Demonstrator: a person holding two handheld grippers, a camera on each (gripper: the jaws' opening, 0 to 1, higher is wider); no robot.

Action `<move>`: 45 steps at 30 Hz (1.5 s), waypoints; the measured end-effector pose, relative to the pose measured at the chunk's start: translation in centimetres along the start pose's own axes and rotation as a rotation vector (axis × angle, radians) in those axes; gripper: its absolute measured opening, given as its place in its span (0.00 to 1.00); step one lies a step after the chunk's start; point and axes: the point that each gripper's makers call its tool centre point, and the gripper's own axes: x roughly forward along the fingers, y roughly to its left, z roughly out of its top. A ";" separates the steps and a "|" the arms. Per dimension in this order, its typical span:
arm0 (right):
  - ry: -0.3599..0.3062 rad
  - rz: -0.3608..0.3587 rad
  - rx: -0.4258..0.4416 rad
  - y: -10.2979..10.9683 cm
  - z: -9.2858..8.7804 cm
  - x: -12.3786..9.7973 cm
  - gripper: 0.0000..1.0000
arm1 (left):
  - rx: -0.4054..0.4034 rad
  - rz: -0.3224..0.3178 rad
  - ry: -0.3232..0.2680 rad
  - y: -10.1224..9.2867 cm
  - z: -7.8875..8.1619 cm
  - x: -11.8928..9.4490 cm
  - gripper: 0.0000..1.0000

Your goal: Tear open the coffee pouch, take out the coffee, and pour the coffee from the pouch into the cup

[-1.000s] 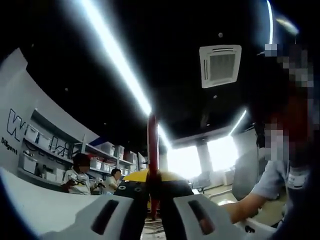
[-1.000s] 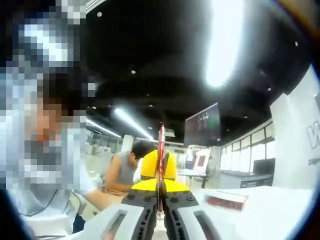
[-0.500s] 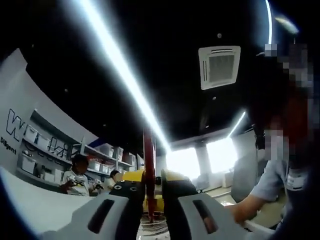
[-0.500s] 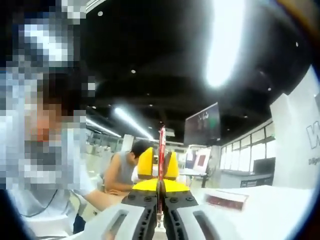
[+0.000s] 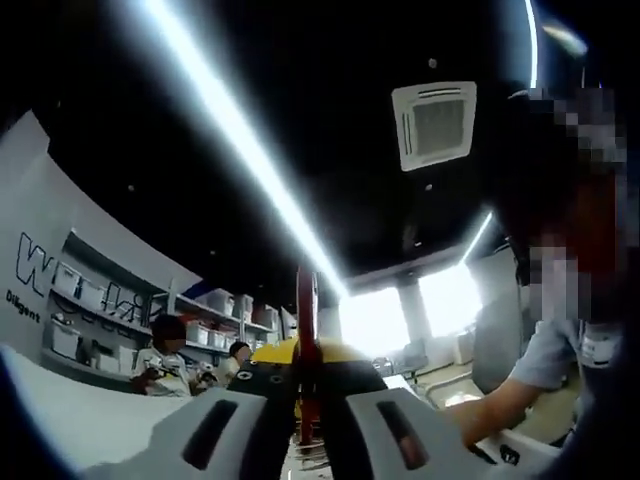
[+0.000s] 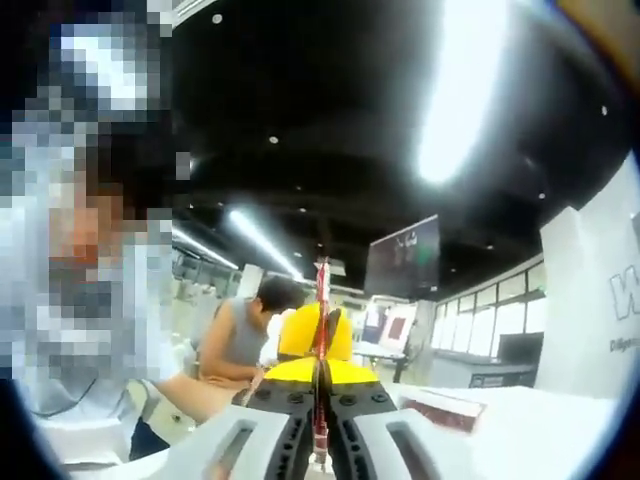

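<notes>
Left gripper view: both tongs [image 5: 303, 400] [image 6: 320, 395] clamp the red coffee pouch [image 5: 305, 330] edge-on.

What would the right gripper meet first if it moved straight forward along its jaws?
Probably the other gripper, whose yellow body sits just beyond the red coffee pouch that the right gripper is shut on, seen edge-on. Depth is unclear.

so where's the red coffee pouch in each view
Left gripper view: the red coffee pouch stands edge-on just left of bottom centre, pinched between the left gripper jaws.
Right gripper view: the pouch is a thin red strip at bottom centre, clamped in the right gripper.
Shared landmark: the white table, which is also low left in the left gripper view.
</notes>
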 end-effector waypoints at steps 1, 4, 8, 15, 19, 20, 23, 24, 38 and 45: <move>0.001 -0.001 0.012 0.0 0.0 0.0 0.02 | -0.034 -0.014 -0.018 -0.1 0.4 -0.1 0.09; 0.009 0.001 0.036 0.0 0.0 -0.1 0.03 | 0.028 -0.021 0.010 0.0 0.2 -0.2 0.04; -0.010 -0.008 -0.019 -0.3 0.2 -0.4 0.05 | -0.003 -0.027 0.043 -0.1 -0.5 0.0 0.04; -0.018 0.007 0.014 0.0 0.6 -0.1 0.03 | 0.008 -0.034 0.022 -0.6 -0.4 0.1 0.07; -0.002 -0.004 -0.003 0.2 0.2 0.2 0.04 | 0.004 -0.019 0.044 -0.2 -0.7 0.1 0.06; -0.019 -0.015 -0.043 0.1 0.4 0.3 0.05 | 0.004 -0.016 0.042 -0.1 -0.6 0.0 0.05; -0.021 -0.022 -0.044 -0.1 0.3 0.3 0.08 | -0.008 0.003 -0.005 0.1 0.5 -0.3 0.05; -0.021 -0.023 -0.043 -0.1 0.3 0.3 0.08 | -0.016 0.003 -0.026 0.2 0.8 -0.4 0.05; -0.033 -0.014 -0.032 -0.1 0.2 0.0 0.09 | -0.053 0.007 -0.056 0.6 1.3 -0.8 0.05; -0.027 -0.012 -0.003 -0.3 0.1 0.1 0.05 | -0.103 -0.024 -0.131 0.4 2.4 -1.1 0.05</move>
